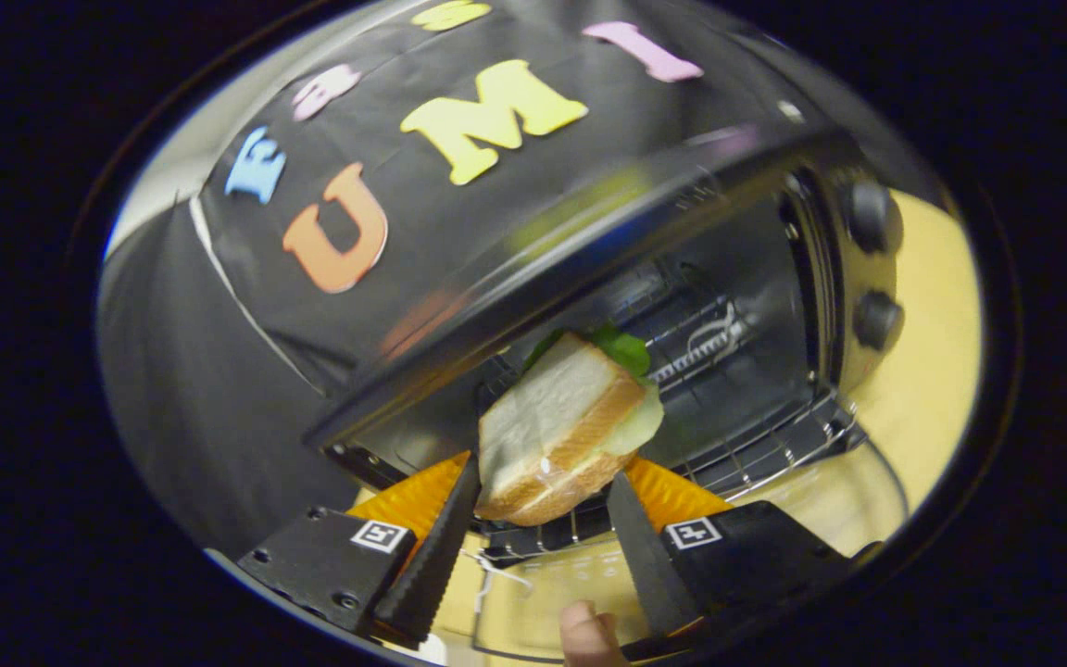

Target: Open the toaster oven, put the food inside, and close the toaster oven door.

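Sandwich [559, 426] sits clamped in my gripper [543, 491], long axis pointing far into the open toaster oven [737, 306]; I see room above the rack [765, 454].

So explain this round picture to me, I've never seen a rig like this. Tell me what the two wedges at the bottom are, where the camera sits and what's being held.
The camera rides on a hand-held gripper, a two-finger tool that a person carries; there is no robot arm. It looks forward along the two fingers, the wedges you see at the bottom, and its fisheye lens bends everything into a round, tilted view.

Between the fingers is a sandwich, white bread with green lettuce poking out. Both fingers seem to press on its lower end, so it looks held. Just beyond it stands the toaster oven, its door down, with the wire rack showing inside and two knobs beside the opening. The oven stands on a pale wooden table. A fingertip of a person shows below, between the fingers.
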